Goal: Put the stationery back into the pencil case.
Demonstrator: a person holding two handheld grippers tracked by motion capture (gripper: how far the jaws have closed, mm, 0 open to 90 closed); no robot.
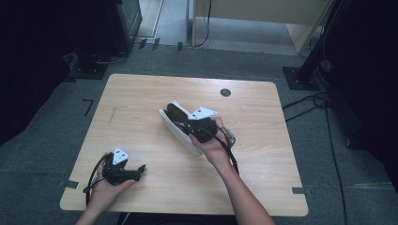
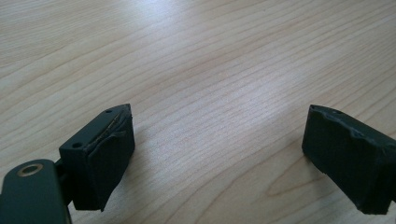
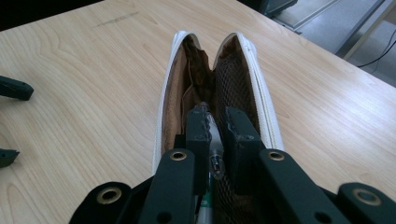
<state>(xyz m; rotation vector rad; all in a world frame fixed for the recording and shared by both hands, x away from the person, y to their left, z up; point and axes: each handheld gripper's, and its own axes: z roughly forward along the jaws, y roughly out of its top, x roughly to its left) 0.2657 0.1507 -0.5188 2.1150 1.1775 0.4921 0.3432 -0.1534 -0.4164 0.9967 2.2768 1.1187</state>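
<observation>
Presently, right hand-held gripper [image 3: 215,135]: jaws clamped on a clear pen [image 3: 215,156], tips inside the case.
Pen: between the pads, over the mesh lining.
Case: white pencil case [image 3: 264,100], unzipped, brown inside, mid-bench.
Left hand-held gripper [image 2: 217,154]: jaws wide apart, nothing between, near the front-left corner.
Bench [image 1: 141,98]: pale wood.

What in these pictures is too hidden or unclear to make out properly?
- The pen: in the right gripper view the right gripper is clamped on it, and its jaws hide both ends.
- The far inside of the white pouch: right gripper view, dark in shadow.
- The pouch's near end: high view, the person's hand covers it.
- The left gripper, open over the table: left gripper view, cut off by the bottom edge.
</observation>
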